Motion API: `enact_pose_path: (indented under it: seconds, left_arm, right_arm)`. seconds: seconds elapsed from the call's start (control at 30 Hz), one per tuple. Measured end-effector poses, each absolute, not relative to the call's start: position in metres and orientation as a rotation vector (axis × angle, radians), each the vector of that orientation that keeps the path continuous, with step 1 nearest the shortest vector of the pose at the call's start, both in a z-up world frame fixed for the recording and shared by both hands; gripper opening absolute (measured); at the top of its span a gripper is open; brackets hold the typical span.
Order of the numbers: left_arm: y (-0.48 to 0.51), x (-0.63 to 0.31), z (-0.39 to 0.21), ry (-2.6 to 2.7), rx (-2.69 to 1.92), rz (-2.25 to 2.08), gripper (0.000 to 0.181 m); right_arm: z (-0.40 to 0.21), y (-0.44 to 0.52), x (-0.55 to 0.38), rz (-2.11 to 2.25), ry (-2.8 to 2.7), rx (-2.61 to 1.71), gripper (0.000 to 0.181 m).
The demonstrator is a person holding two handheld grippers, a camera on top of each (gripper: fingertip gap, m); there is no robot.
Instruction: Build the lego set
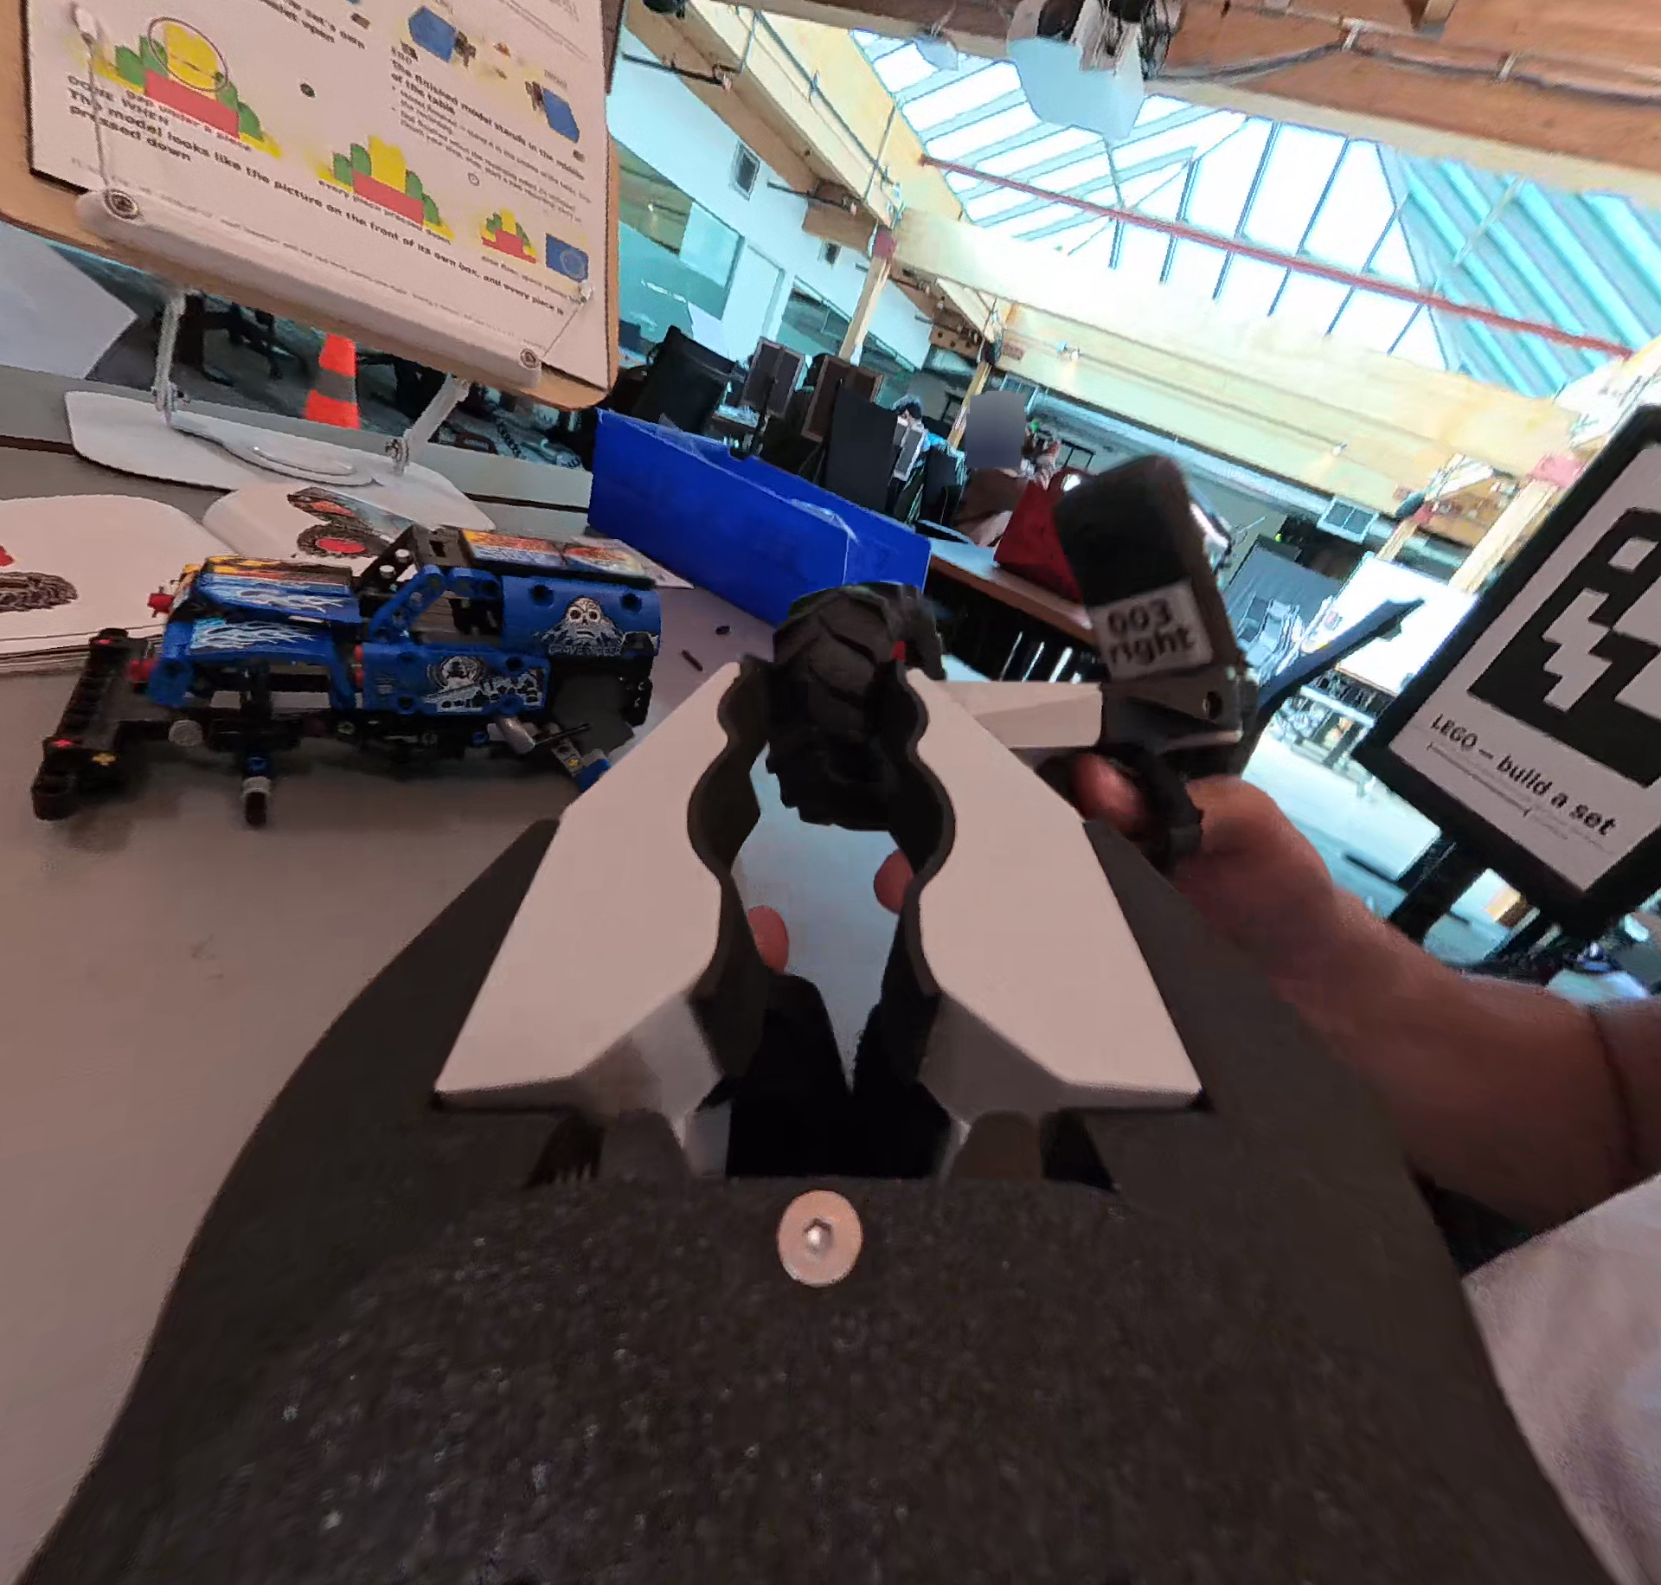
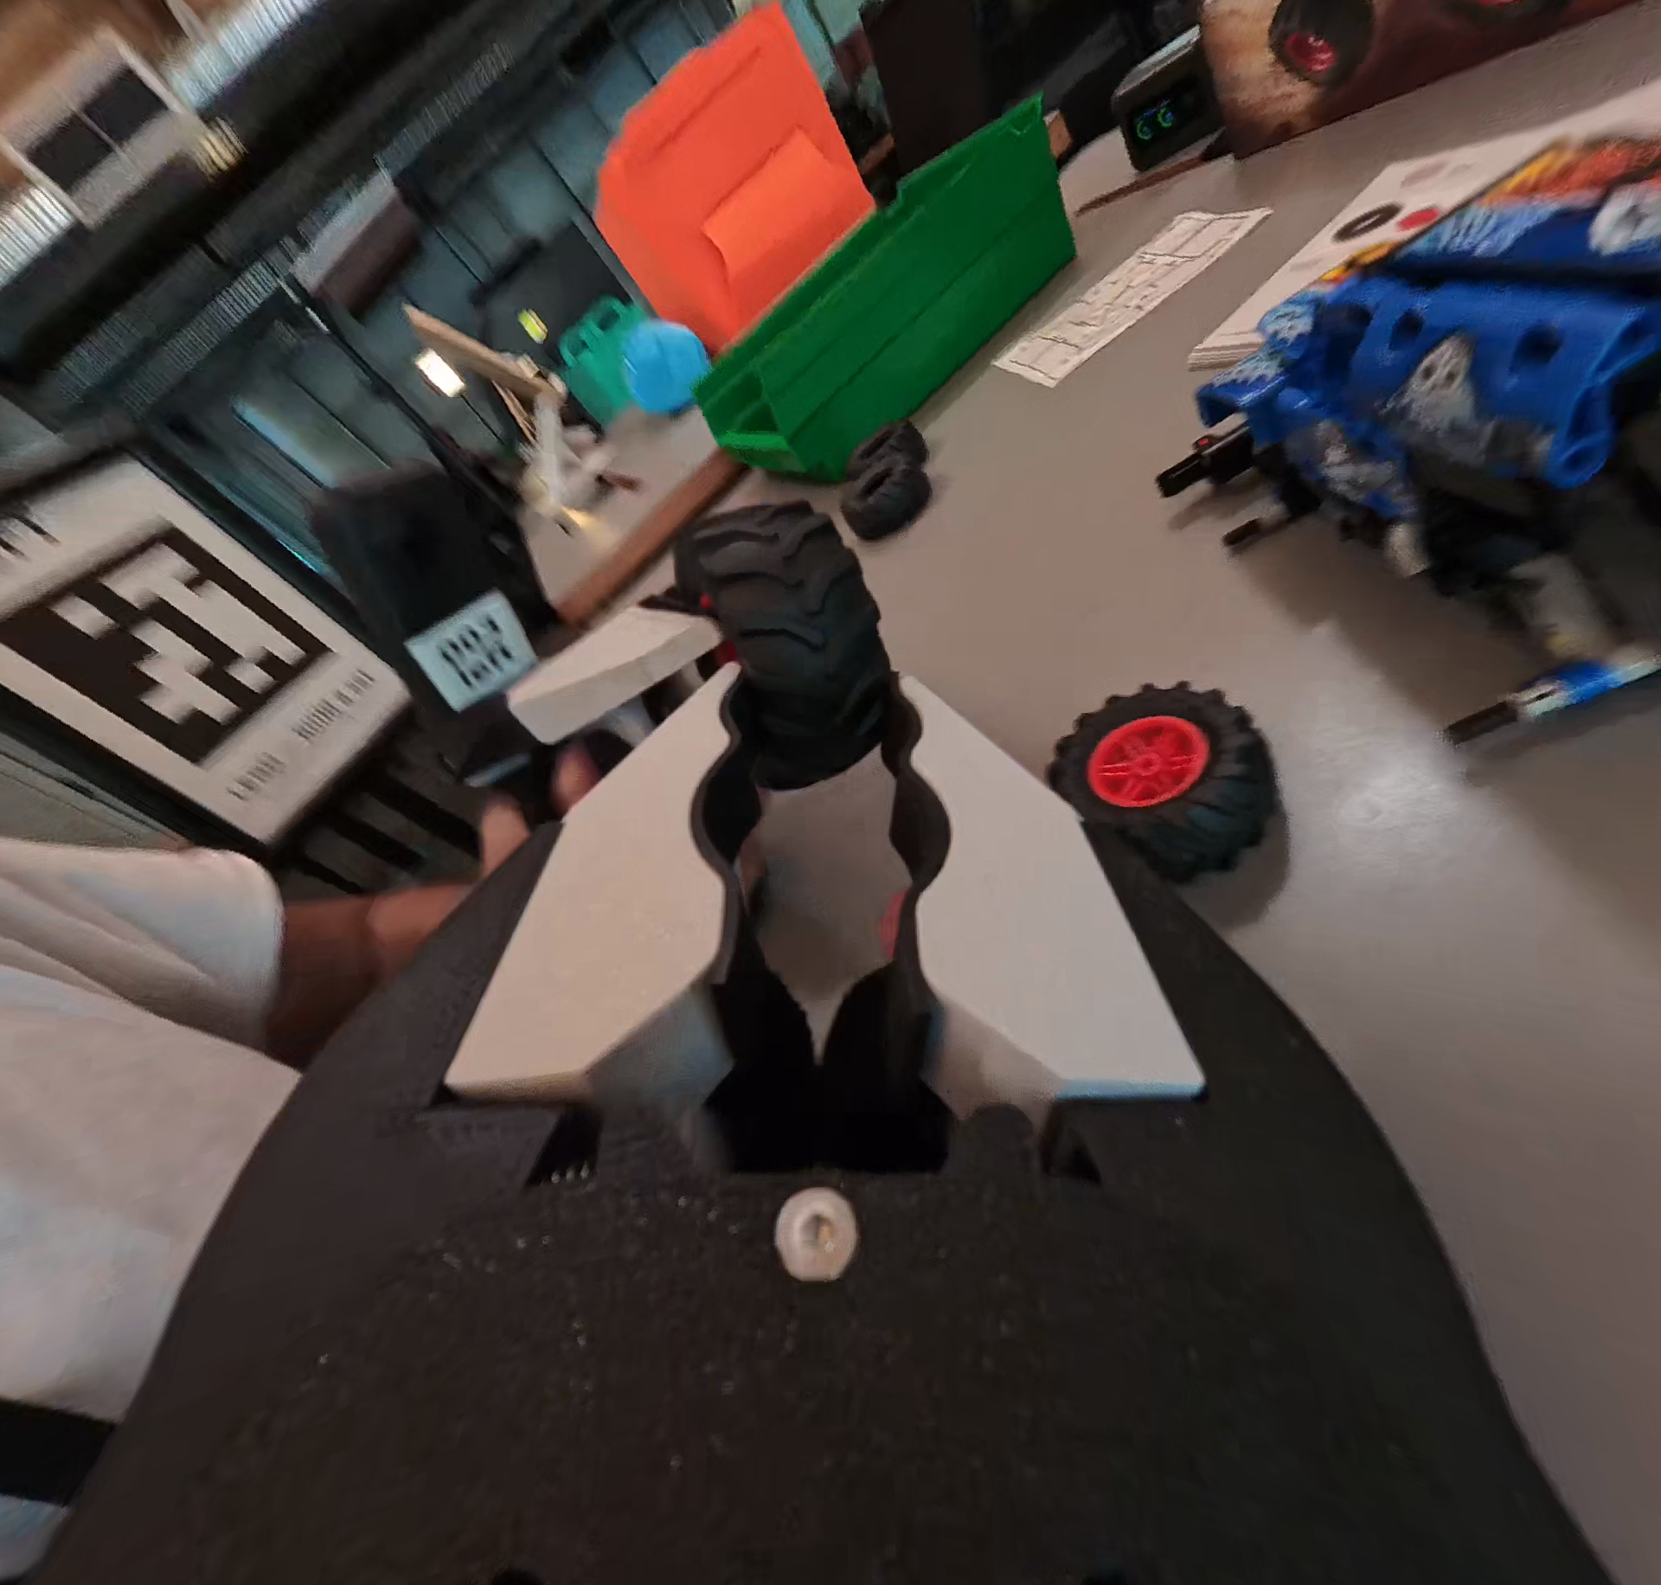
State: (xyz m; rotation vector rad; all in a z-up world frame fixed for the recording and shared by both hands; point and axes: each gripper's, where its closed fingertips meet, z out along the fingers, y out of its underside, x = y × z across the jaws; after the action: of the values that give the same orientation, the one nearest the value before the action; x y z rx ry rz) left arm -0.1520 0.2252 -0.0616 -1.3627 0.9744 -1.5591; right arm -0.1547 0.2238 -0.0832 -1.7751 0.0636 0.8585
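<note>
Both the left gripper (image 1: 840,715) and the right gripper (image 2: 813,697) pinch one black tyre (image 2: 780,634) in the air, near the blue truck (image 2: 1474,391) waiting wheel-less on the table (image 2: 1348,1092), so I judge next it must go onto an axle.

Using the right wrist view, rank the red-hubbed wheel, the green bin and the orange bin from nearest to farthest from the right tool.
1. red-hubbed wheel, lying on the table just right of the right tool.
2. green bin, farther ahead, centre.
3. orange bin, behind the green bin, slightly left.
</note>
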Motion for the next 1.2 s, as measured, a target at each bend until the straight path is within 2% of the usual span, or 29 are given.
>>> enact_pose_path:
  seconds: [0.1,0.17,0.2,0.27,0.47,0.6,0.77,1.2]
  left_arm:
    - [0.222,-0.148,-0.078,1.26,-1.28,-1.239,0.025]
    - [0.216,-0.145,-0.089,1.438,-1.133,-0.928,0.034]
    - [0.212,-0.143,-0.091,1.473,-1.065,-0.821,0.026]
    - [0.212,-0.141,-0.086,1.447,-0.989,-0.694,0.024]
    - [0.22,-0.146,-0.077,1.311,-1.255,-1.023,0.023]
    - [0.214,-0.146,-0.091,1.332,-1.364,-1.212,0.021]
    - [0.199,-0.152,-0.086,1.476,-1.344,-1.408,0.023]
    - [0.187,-0.159,-0.072,1.533,-1.275,-1.524,0.026]
  right_arm:
    - [-0.094,0.218,-0.139,0.433,-0.255,-1.991,0.025]
    - [-0.108,0.208,-0.137,0.192,-0.491,-2.153,0.025]
    - [-0.109,0.206,-0.134,0.105,-0.545,-2.179,0.025]
    - [-0.104,0.206,-0.133,0.091,-0.54,-2.186,0.026]
    - [-0.086,0.211,-0.138,0.199,-0.314,-1.923,0.026]
    - [-0.097,0.207,-0.14,0.203,-0.309,-1.881,0.024]
    - [-0.087,0.195,-0.151,0.476,-0.372,-1.851,0.022]
    - [-0.081,0.182,-0.166,1.213,-0.263,-1.744,0.022]
